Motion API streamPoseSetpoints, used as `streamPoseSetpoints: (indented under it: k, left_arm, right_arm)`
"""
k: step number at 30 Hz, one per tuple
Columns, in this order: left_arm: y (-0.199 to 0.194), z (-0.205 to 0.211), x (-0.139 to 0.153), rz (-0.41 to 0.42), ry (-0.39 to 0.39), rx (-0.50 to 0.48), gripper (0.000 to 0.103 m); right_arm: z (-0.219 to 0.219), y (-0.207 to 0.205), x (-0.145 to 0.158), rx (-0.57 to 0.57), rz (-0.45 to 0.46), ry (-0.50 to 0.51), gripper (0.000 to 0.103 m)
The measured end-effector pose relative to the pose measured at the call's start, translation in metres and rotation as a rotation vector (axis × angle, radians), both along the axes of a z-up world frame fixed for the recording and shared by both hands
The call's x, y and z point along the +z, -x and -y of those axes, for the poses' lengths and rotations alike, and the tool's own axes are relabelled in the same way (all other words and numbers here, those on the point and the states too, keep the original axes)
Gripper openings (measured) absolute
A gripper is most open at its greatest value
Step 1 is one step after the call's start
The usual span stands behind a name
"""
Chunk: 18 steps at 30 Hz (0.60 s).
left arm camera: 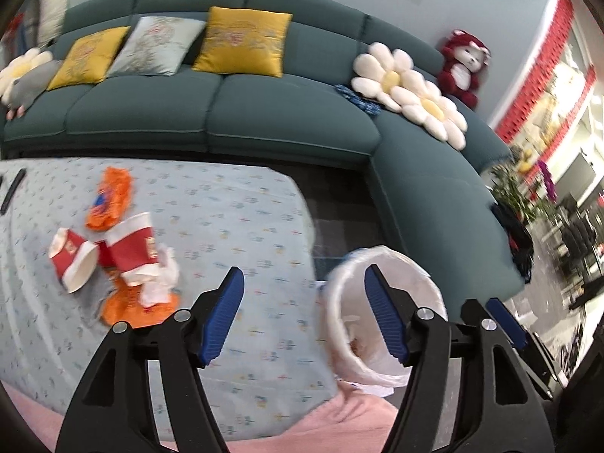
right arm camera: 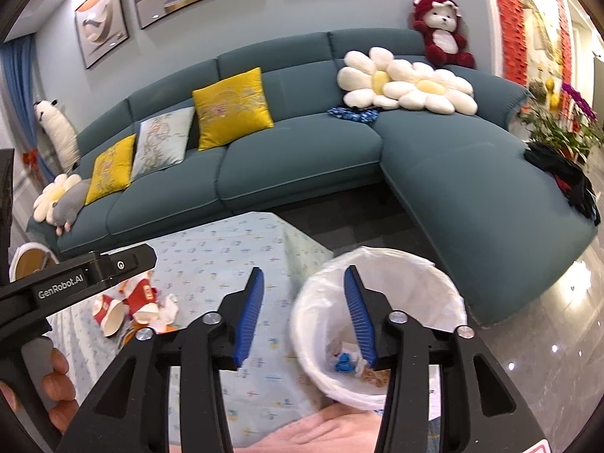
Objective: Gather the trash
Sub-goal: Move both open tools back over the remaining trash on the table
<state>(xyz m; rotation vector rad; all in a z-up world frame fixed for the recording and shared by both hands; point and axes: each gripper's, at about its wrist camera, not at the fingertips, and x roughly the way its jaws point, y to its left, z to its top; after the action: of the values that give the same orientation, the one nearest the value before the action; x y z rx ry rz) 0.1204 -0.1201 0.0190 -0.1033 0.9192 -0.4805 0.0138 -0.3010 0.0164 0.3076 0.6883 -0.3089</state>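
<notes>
Behind the table (right arm camera: 234, 260) with its flowered cloth stands a teal sofa (right arm camera: 302, 158), and a white-lined bin (right arm camera: 381, 324) stands at the table's right corner. Both claws are parted and hold nothing: left gripper (left arm camera: 304, 315) over the table edge, right gripper (right arm camera: 304, 317) beside the bin. Red cups (left arm camera: 113, 253) and orange wrappers (left arm camera: 109, 200) lie at the left; "GenRobot.AI" is readable on the left gripper.

Paper cups (left arm camera: 102, 253) and wrappers (left arm camera: 109, 198) lie on the bench (left arm camera: 245, 226); the lined bin (right arm camera: 381, 324) stands right of it, sofa (right arm camera: 302, 151) behind.
</notes>
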Motion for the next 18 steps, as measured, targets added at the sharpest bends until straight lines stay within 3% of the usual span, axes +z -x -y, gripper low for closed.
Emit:
streamPoseSetpoints:
  k: [4, 7, 18]
  left_arm:
    - [-0.009, -0.039, -0.007, -0.011, -0.004, 0.071, 0.067]
    - [-0.014, -0.065, -0.013, -0.010, -0.016, 0.124, 0.076]
    - [-0.036, -0.176, -0.055, -0.074, -0.065, 0.308, 0.076]
  right_arm:
    - [-0.027, -0.012, -0.001, 0.049, -0.009, -0.001, 0.050]
    - [-0.049, -0.023, -0.004, 0.089, -0.023, -0.008, 0.050]
    - [-0.123, -0.062, -0.027, 0.218, -0.083, -0.029, 0.050]
